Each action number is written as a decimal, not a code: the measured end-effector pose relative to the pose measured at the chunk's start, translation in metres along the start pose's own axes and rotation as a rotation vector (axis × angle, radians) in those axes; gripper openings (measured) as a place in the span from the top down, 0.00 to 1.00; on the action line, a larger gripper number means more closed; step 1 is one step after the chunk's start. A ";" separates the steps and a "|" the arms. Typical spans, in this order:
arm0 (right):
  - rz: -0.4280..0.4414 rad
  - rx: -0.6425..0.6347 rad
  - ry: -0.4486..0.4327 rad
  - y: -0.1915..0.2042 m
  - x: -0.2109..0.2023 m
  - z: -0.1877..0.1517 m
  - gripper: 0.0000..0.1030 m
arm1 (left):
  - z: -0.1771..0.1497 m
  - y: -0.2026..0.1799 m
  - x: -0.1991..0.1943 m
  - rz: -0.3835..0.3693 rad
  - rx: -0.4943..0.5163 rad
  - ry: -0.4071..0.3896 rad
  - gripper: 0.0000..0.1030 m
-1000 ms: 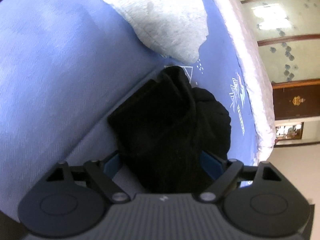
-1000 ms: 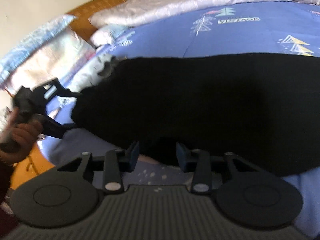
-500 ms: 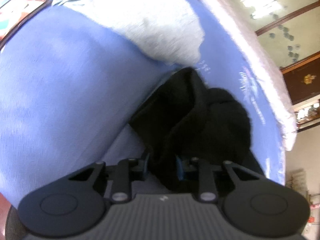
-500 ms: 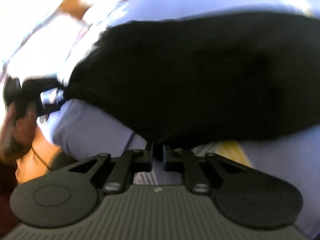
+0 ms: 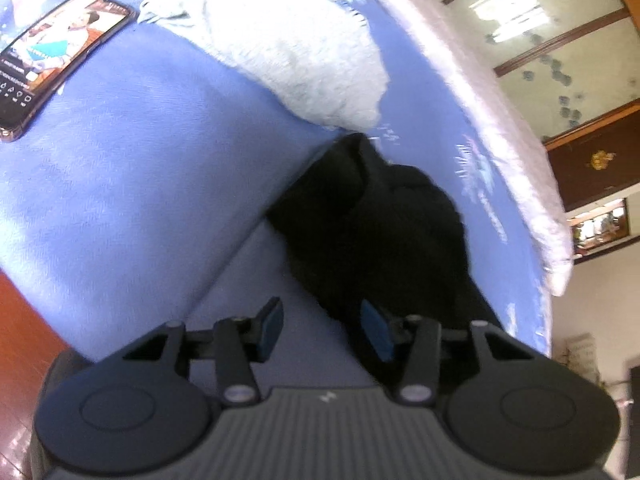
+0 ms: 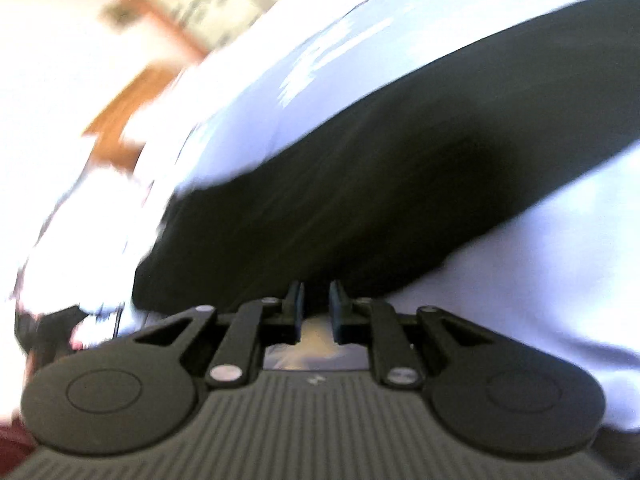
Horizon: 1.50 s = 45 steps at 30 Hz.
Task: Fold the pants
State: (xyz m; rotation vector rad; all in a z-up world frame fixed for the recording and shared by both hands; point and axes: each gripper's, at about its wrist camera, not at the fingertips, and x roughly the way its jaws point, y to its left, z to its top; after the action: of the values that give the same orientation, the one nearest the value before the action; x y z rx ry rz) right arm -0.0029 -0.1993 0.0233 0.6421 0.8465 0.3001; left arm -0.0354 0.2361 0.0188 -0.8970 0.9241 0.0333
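Observation:
The black pants (image 5: pixel 384 224) lie bunched on the blue bedsheet (image 5: pixel 132 168) in the left wrist view. My left gripper (image 5: pixel 322 330) is open, its blue pads apart; the cloth's near edge lies against the right pad, and nothing is held. In the blurred right wrist view the pants (image 6: pixel 380 184) stretch across the bed as a broad black band. My right gripper (image 6: pixel 316 306) has its fingers close together on the pants' near edge.
A white fluffy pillow (image 5: pixel 296 44) lies beyond the pants. A phone (image 5: pixel 52 60) with a lit screen lies on the sheet at the far left. A pale quilt (image 5: pixel 480 92) runs along the bed's far side, wooden doors behind it.
My left gripper was shut on the black cloth half a second ago and has opened and let go. My right gripper closed on the pants' edge and is moving fast, blurring its view.

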 end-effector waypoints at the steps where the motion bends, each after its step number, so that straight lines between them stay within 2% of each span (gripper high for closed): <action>1: -0.016 0.035 -0.042 -0.010 -0.008 0.004 0.83 | -0.001 -0.006 -0.005 -0.018 0.013 -0.009 0.58; 4: -0.041 0.119 -0.129 -0.028 -0.013 0.015 0.83 | -0.001 -0.039 -0.007 -0.086 0.099 -0.021 0.58; 7: -0.055 0.092 -0.153 -0.020 0.005 0.029 0.83 | -0.002 -0.084 0.012 -0.107 0.227 -0.018 0.57; 10: -0.019 0.065 -0.127 -0.006 0.034 0.044 0.83 | 0.002 -0.125 0.049 -0.091 0.355 -0.005 0.57; 13: 0.010 0.028 -0.077 0.007 0.065 0.055 0.83 | 0.014 -0.151 0.095 -0.083 0.408 0.009 0.57; 15: 0.032 0.036 -0.040 0.001 0.077 0.054 0.83 | 0.027 -0.157 0.124 -0.003 0.443 -0.036 0.57; 16: 0.018 0.048 -0.026 -0.006 0.080 0.055 0.83 | 0.036 -0.152 0.141 0.088 0.449 -0.069 0.57; 17: -0.038 0.056 -0.025 -0.014 0.082 0.055 0.84 | 0.041 -0.144 0.154 0.175 0.443 -0.079 0.63; 18: -0.113 0.061 -0.029 -0.020 0.089 0.055 1.00 | 0.050 -0.129 0.169 0.264 0.398 -0.061 0.76; 19: -0.104 0.091 -0.045 -0.032 0.090 0.051 1.00 | 0.057 -0.112 0.173 0.272 0.353 -0.087 0.94; 21: -0.033 0.198 -0.051 -0.053 0.078 0.048 1.00 | 0.062 -0.099 0.168 0.239 0.314 -0.097 0.94; 22: -0.032 0.211 -0.056 -0.056 0.073 0.047 1.00 | 0.060 -0.102 0.166 0.251 0.343 -0.096 0.94; 23: -0.051 0.199 -0.071 -0.057 0.065 0.046 0.99 | 0.055 -0.105 0.166 0.270 0.383 -0.099 0.94; 24: -0.064 0.189 -0.087 -0.057 0.057 0.047 0.94 | 0.050 -0.109 0.164 0.292 0.421 -0.105 0.94; 26: -0.080 0.198 -0.157 -0.064 0.031 0.049 0.87 | 0.047 -0.118 0.158 0.306 0.411 -0.103 0.91; 27: -0.099 0.207 -0.208 -0.069 0.016 0.051 0.85 | 0.045 -0.120 0.149 0.285 0.381 -0.104 0.86; 28: -0.117 0.218 -0.270 -0.075 -0.003 0.052 0.85 | 0.042 -0.120 0.137 0.243 0.349 -0.115 0.73; 29: -0.136 0.237 -0.337 -0.083 -0.023 0.052 0.83 | 0.039 -0.123 0.127 0.201 0.328 -0.130 0.65; 31: -0.189 0.283 -0.459 -0.104 -0.065 0.052 0.77 | 0.032 -0.129 0.109 0.137 0.328 -0.162 0.62; 33: -0.284 0.332 -0.566 -0.125 -0.096 0.051 0.63 | 0.019 -0.135 0.097 0.092 0.352 -0.150 0.60; 34: -0.332 0.358 -0.599 -0.135 -0.106 0.051 0.61 | 0.011 -0.136 0.093 0.072 0.362 -0.130 0.59; 36: -0.389 0.394 -0.630 -0.149 -0.113 0.052 0.56 | -0.003 -0.142 0.094 0.051 0.393 -0.080 0.59; 39: -0.454 0.405 -0.620 -0.168 -0.106 0.061 0.55 | -0.025 -0.145 0.104 0.054 0.421 0.005 0.59; 42: -0.447 0.414 -0.589 -0.185 -0.100 0.075 0.53 | -0.043 -0.148 0.118 0.059 0.428 0.079 0.59; 45: -0.417 0.443 -0.561 -0.208 -0.088 0.093 0.51 | -0.051 -0.151 0.132 0.104 0.472 0.104 0.59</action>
State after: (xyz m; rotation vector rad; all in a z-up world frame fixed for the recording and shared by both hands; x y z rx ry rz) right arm 0.0124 -0.4407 -0.0106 0.8836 0.4805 -0.4453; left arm 0.0709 0.0588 0.0106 -0.4154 1.0197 -0.1393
